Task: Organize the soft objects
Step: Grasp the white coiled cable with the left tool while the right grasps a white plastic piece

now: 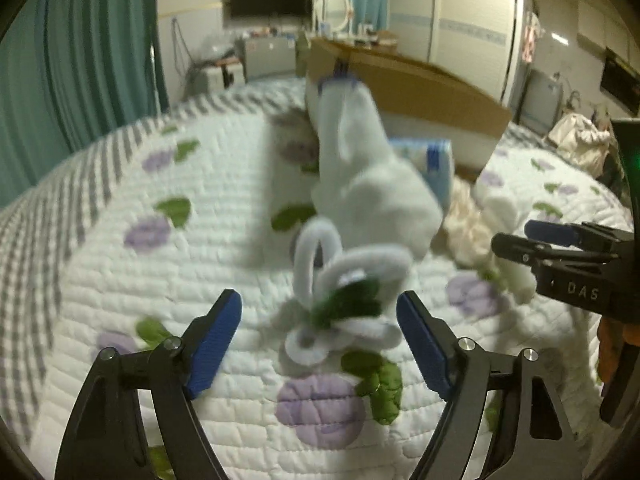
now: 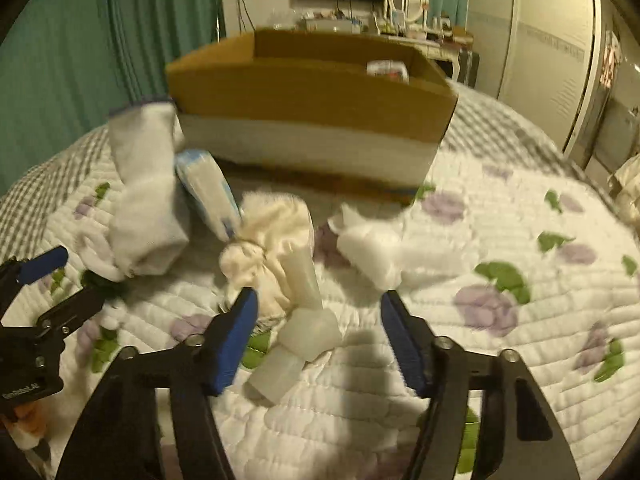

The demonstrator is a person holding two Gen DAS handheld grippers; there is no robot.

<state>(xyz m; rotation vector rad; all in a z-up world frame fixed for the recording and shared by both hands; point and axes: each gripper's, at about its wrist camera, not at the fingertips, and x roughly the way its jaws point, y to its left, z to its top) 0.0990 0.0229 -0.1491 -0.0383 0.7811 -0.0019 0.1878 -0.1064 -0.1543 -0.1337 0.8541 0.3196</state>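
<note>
My left gripper [image 1: 319,344] is open just above a white fuzzy flower with a green centre [image 1: 344,300], which lies on the quilt between the fingers. Behind it lies a white sock [image 1: 372,176] with a blue cuff, and a blue-white tissue pack [image 1: 436,160]. My right gripper [image 2: 318,344] is open over a translucent plastic piece [image 2: 296,344] beside a cream cloth bundle [image 2: 272,240]. A white wad [image 2: 368,248] lies to its right. The sock [image 2: 144,200] and tissue pack [image 2: 208,192] show at left. The right gripper shows in the left wrist view [image 1: 516,240].
A cardboard box [image 2: 312,92] stands open on the bed behind the objects, with a small packet [image 2: 387,69] inside; it also shows in the left wrist view [image 1: 420,84]. The floral quilt [image 2: 500,320] spreads right. Teal curtains, a dresser and wardrobe stand beyond.
</note>
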